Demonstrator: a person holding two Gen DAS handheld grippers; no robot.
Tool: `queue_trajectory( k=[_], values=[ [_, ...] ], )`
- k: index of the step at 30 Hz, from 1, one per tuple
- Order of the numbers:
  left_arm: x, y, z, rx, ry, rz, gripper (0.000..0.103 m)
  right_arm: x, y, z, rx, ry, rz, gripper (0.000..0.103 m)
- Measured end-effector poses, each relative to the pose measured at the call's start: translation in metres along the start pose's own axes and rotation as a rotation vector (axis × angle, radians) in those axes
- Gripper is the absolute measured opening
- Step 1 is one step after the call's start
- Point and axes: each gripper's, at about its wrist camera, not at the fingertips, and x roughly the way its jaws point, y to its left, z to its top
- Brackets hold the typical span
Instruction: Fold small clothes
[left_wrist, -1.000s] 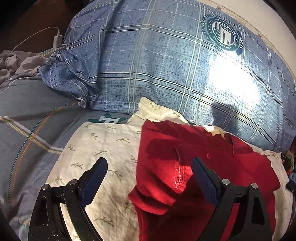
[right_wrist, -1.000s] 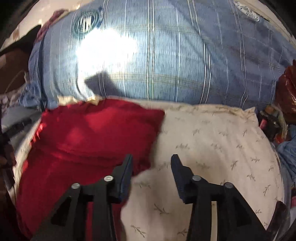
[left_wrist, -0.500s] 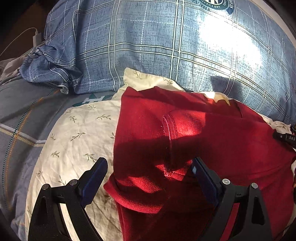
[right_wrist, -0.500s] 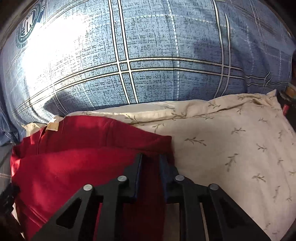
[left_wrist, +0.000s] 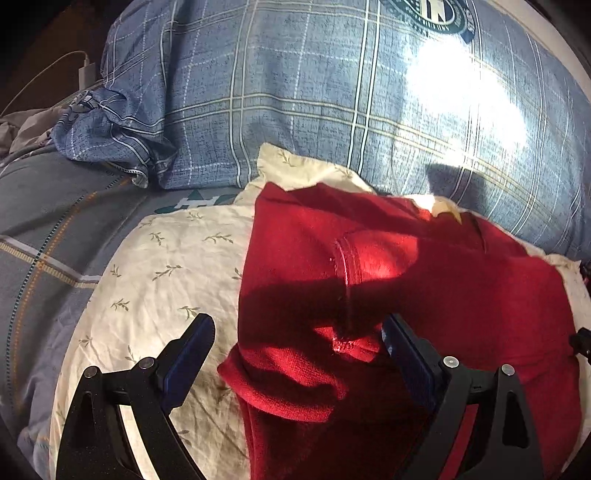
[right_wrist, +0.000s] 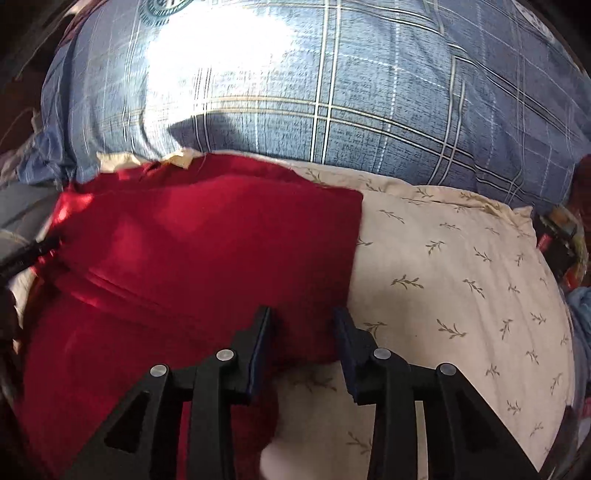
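Note:
A small red garment lies partly folded on a cream pillow with a leaf print. A folded sleeve with a hem points toward me. My left gripper is open wide, its fingers straddling the garment's near left fold just above the cloth. In the right wrist view the red garment covers the pillow's left half. My right gripper is open over the garment's right edge, with nothing held.
A large blue plaid pillow stands behind the cream pillow and fills the back of both views. A grey plaid bedsheet lies to the left with a white charger cable. Dark cluttered objects sit at the far right.
My right gripper, shut on the garment's right edge half a second ago, has opened and pulled back. The left gripper stays open over the left fold and drew back slightly.

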Motion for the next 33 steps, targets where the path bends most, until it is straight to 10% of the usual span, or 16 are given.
queue_trajectory(
  k=[8,14,33],
  values=[
    [0.003,0.011,0.003,-0.033,0.014,0.024,0.092,0.026,0.011,0.05,0.114,-0.043,0.081,0.051],
    [0.017,0.01,0.007,-0.039,0.046,0.028,0.094,0.086,0.016,0.062,0.09,0.021,-0.04,0.048],
    [0.016,0.009,0.004,-0.016,0.041,0.034,0.093,0.014,0.012,0.005,0.06,-0.006,-0.003,0.051]
  ],
)
